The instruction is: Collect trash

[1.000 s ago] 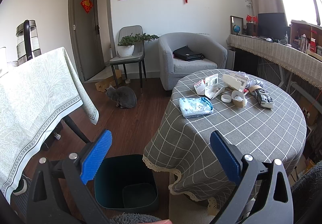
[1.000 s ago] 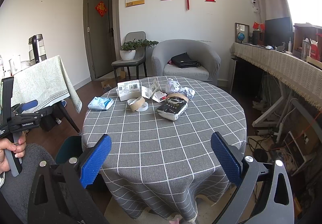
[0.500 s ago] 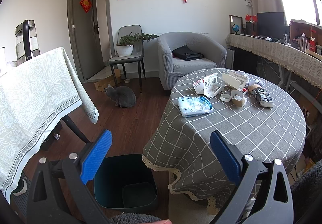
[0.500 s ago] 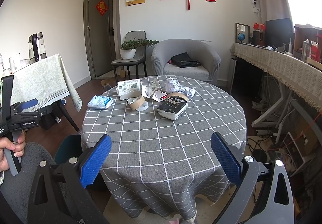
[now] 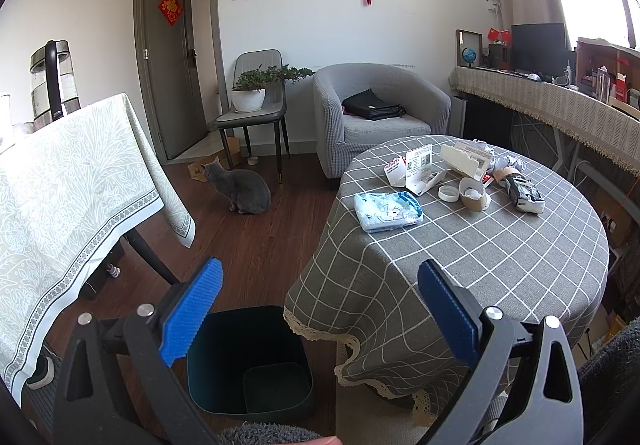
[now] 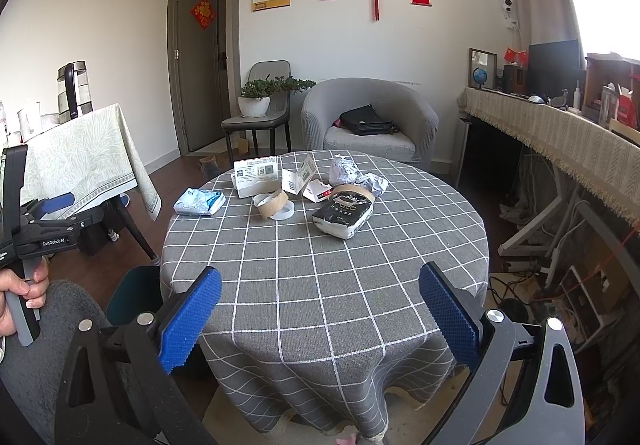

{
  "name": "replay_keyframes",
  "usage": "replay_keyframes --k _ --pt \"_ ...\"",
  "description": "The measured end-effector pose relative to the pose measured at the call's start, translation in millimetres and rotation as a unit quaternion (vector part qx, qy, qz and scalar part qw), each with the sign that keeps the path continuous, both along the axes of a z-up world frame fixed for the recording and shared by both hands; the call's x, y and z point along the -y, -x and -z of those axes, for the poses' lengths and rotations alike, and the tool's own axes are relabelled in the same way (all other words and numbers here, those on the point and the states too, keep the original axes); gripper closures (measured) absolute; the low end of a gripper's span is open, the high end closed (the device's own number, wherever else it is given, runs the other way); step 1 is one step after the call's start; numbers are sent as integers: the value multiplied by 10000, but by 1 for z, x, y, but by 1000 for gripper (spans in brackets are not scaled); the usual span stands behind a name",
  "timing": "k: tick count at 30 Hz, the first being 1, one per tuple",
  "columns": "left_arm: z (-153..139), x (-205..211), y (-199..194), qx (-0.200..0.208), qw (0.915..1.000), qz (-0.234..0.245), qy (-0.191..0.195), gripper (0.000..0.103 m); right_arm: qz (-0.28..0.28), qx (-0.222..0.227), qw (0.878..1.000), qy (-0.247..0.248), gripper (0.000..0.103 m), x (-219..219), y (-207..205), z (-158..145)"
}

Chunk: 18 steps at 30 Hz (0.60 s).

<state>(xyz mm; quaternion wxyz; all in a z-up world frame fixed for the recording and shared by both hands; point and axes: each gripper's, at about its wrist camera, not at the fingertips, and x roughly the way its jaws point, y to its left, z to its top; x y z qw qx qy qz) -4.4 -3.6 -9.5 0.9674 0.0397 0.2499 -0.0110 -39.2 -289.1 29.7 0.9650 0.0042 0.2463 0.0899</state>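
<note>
Two grippers, both spread wide and holding nothing: left gripper [image 5: 318, 309] at the bottom of its own view, blue pads apart, hanging above the dark teal bin [image 5: 250, 361] on the wood floor, lower centre of frame; right gripper [image 6: 320, 311] at the bottom of its view, pads equally apart, facing the round table [image 6: 320, 285] in grey checked cloth; left gripper also seen at the far left edge of the right view, gripped by a hand [image 6: 18, 285]. Trash clustered on the far part of the tabletop, middle of the right frame: blue-and-white packet [image 6: 199, 202] furthest left and apart from the rest; white carton [image 6: 257, 177] behind a brown tape roll [image 6: 273, 202]; black-and-white pack [image 6: 343, 215] right of the roll; crumpled paper [image 6: 352, 174] behind that pack. Bin partly visible at lower left of the right frame, beside the table's edge. Grey cat [image 5: 240, 185] sitting on the floor, left of centre in the left view.
</note>
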Motion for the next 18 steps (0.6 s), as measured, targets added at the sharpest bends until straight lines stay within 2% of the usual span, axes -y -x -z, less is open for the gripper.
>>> replay_keyframes --k 18 --pt "0 0 0 -9 10000 2 -5 3 1 -2 10000 21 3 2 2 -2"
